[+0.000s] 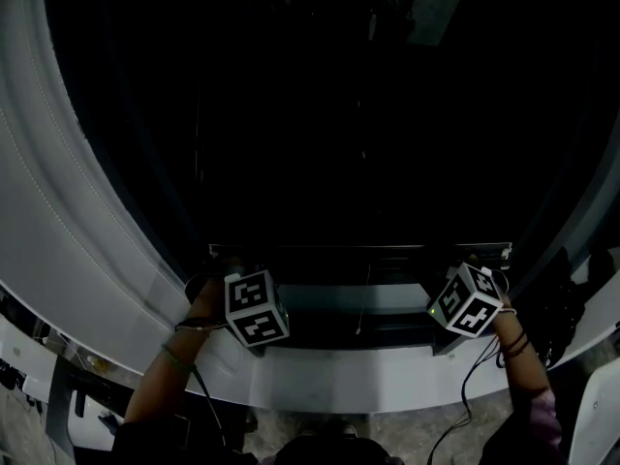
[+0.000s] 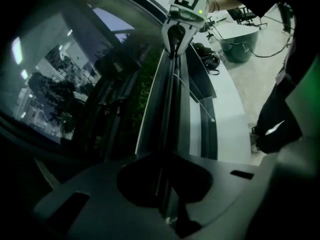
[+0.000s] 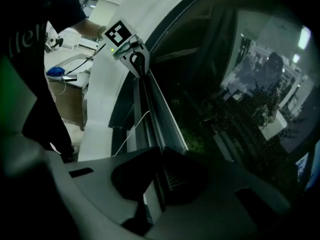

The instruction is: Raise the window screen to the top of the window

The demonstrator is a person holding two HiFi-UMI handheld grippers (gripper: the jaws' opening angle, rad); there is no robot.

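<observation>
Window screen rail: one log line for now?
left hand-held gripper: shut on bottom rail, left end | right hand-held gripper: shut on bottom rail, right end | bottom rail: low, near sill

No text reads whole; cut-off pale letters cross the shirt (image 3: 22, 34).

- Left tool (image 2: 166, 184): grey moulded body with slot cut-outs, dark jaws.
- Left cube (image 1: 256, 308): white, with black square markers.
- Left cable (image 1: 205, 400): black, thin, trailing from the tool.
- Right tool (image 3: 159, 181): same grey body.
- Right cube (image 1: 467, 300): matching white and black, with a small green light (image 1: 430, 311) at its base.
- Right cable (image 1: 472, 381): thin, dark.
- Left wrist: thin bands (image 1: 184, 326).
- Right wrist: dark bands (image 1: 515, 343); dark sleeve (image 1: 535, 424).
</observation>
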